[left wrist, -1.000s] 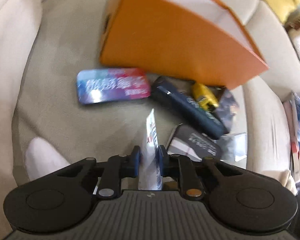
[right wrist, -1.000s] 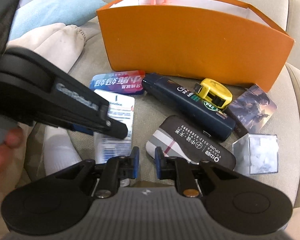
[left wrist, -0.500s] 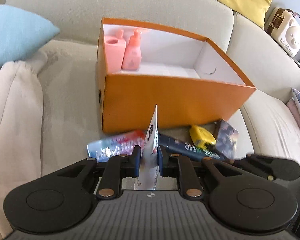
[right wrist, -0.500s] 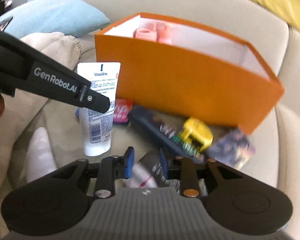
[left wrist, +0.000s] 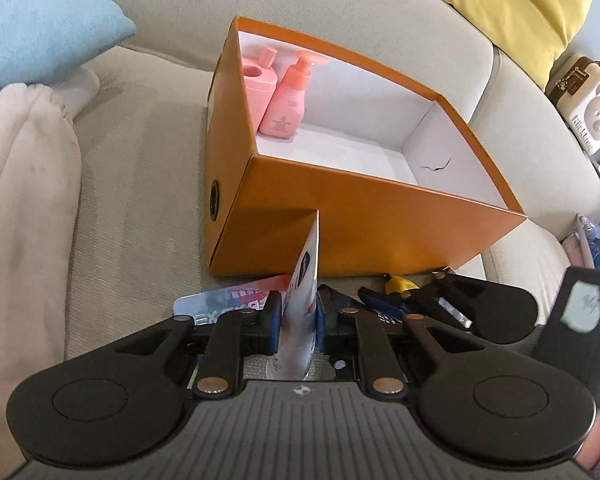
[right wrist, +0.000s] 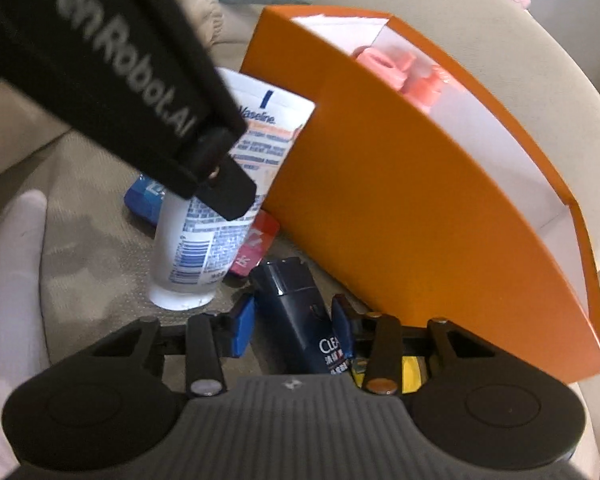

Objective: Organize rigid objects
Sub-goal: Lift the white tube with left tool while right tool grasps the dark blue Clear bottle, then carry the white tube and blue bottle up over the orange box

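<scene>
in the left wrist view our left gripper (left wrist: pixel 298 322) sits at the bottom centre, its jaws pinched nearly shut on the flat white lotion tube (left wrist: pixel 305 292), which stands on edge between the pads and points up toward the near wall of the orange box (left wrist: pixel 380 224). in the right wrist view the same tube (right wrist: pixel 204 240) shows at centre left, cap end down and held above the sofa cushion (right wrist: pixel 92 232). we judge it light and soft-walled, a bit slick, so a squeeze across its flat middle, as we have it, should hold without crushing.

our right gripper (right wrist: pixel 294 330) is at the lower centre of its view, jaws opening, and the dark shampoo bottle (right wrist: pixel 300 320) lies between them on the cushion; the pads do not press on it. we judge this bottle stiff, heavier and smooth, best taken across its body near the middle, not by the cap.

the box fills the upper middle of the left view, open-topped, with two pink bottles (left wrist: pixel 284 96) standing in its far left corner and most of its white floor bare. a red and blue flat pack (left wrist: pixel 228 300) lies just beyond the left gripper's jaws.
</scene>
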